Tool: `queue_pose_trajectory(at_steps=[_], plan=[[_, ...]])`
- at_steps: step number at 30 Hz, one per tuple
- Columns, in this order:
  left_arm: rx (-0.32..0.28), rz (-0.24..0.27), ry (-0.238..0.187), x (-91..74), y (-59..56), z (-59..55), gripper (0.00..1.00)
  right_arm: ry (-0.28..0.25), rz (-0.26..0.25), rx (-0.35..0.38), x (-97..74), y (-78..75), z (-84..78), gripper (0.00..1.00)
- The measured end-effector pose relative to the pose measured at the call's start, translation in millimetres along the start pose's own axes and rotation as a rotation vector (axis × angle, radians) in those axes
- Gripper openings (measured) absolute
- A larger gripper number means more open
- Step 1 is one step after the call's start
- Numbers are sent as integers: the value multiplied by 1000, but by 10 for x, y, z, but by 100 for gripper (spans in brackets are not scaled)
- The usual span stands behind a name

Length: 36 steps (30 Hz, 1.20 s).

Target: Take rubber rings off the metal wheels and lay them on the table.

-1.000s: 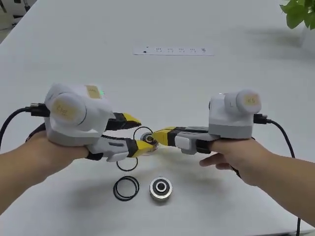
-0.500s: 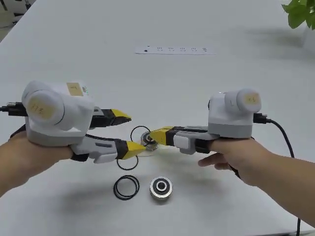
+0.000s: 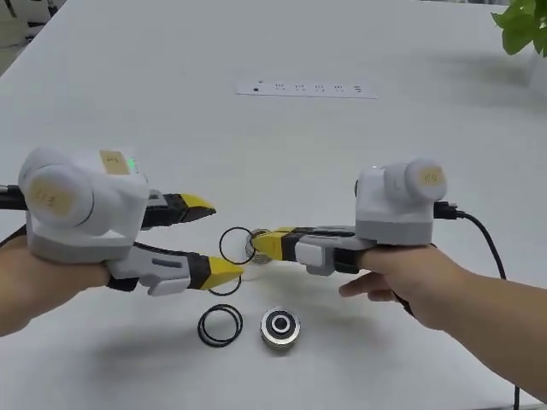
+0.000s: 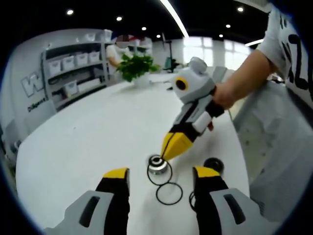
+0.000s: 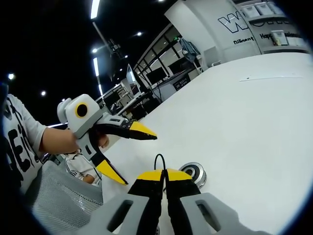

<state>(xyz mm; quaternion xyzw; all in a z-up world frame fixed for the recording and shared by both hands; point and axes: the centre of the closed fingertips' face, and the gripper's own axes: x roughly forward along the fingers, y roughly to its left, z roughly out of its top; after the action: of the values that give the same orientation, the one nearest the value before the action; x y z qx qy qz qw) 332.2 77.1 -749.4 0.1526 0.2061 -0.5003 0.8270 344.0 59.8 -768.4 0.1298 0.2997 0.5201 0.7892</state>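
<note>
While the right gripper (image 3: 263, 243) has its fingers pinched shut on a thin black rubber ring (image 3: 236, 245), the left gripper (image 3: 209, 237) hangs just beside it with its fingers spread wide and nothing between them. In the right gripper view the pinched ring stands up as a loop from the closed tips. A metal wheel (image 4: 157, 165) sits just beyond them on the bench (image 3: 342, 145); I cannot tell whether the ring is fully clear of that wheel. Nearer the person, a second wheel (image 3: 279, 326) sits with no ring visible on it and two overlapping rings (image 3: 220, 326) beside it. Another loose ring (image 3: 224, 289) lies partly under the left gripper's lower finger. I judge the job well along: three rings are laid down, and the held one is left to set on the bench.
</note>
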Motion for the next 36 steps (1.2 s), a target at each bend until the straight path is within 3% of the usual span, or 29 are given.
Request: queue_pose_trajectory(at_steps=[20,36], plan=[[-8,15,22,-163,-9,-183,59,51,33,15,124,100,-147,0],[-15,15,36,-189,-25,-279,59,96,45,36,200,125,-281,0]])
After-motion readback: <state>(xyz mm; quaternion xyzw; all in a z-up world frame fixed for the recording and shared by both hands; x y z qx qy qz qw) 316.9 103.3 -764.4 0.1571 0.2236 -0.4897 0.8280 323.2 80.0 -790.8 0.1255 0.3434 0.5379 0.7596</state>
